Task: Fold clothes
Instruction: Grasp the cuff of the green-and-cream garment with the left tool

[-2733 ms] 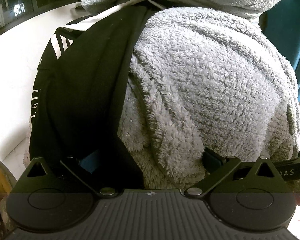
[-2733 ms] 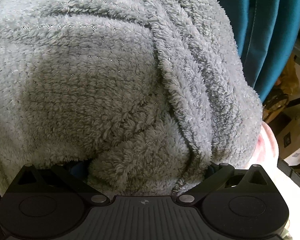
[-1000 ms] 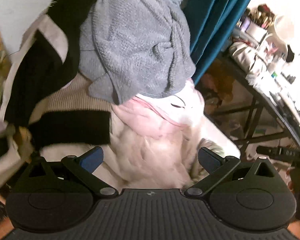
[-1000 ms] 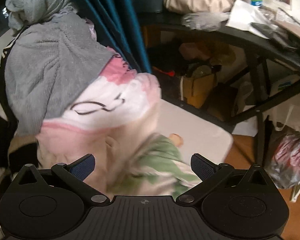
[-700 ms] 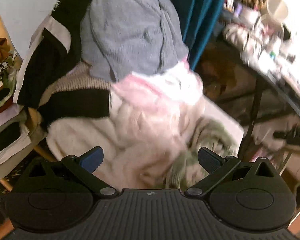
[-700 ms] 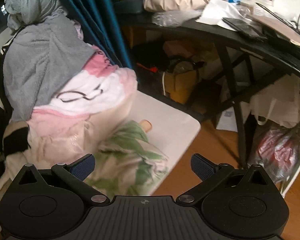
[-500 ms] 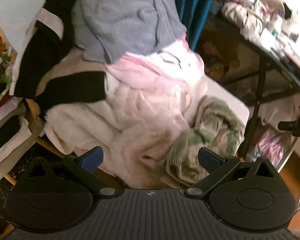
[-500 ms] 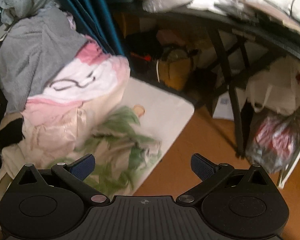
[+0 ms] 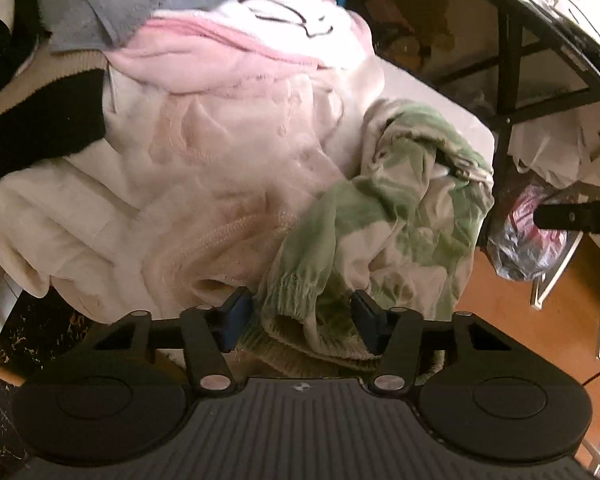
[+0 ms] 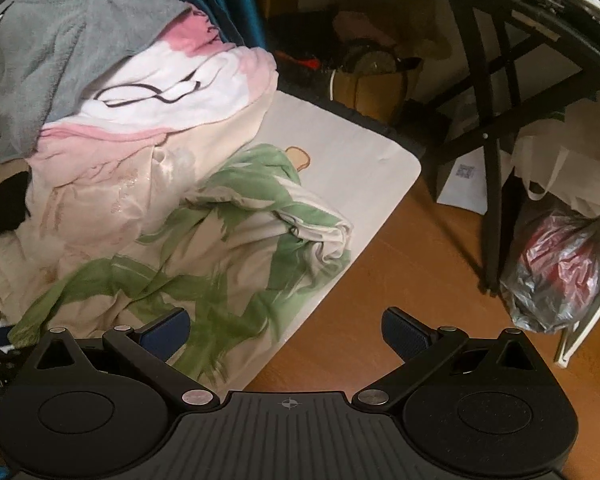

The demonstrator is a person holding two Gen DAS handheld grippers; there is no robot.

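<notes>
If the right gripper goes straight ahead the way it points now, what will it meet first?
Probably the wooden floor, just past the edge of the white mat. The open right gripper has nothing between its fingers; the green-and-cream garment lies toward its left finger. Depth is hard to judge.

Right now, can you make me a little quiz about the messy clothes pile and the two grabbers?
1. True or false: the left gripper has the ribbed cuff of the green and cream patterned garment between its fingers.
2. Which lies highest on the pile? A) fluffy grey fleece B) pink and white plush blanket C) the green garment
3. Fill in: the right gripper is ____, with nothing between its fingers.

Key: 1 true; 2 A; 3 open
</notes>
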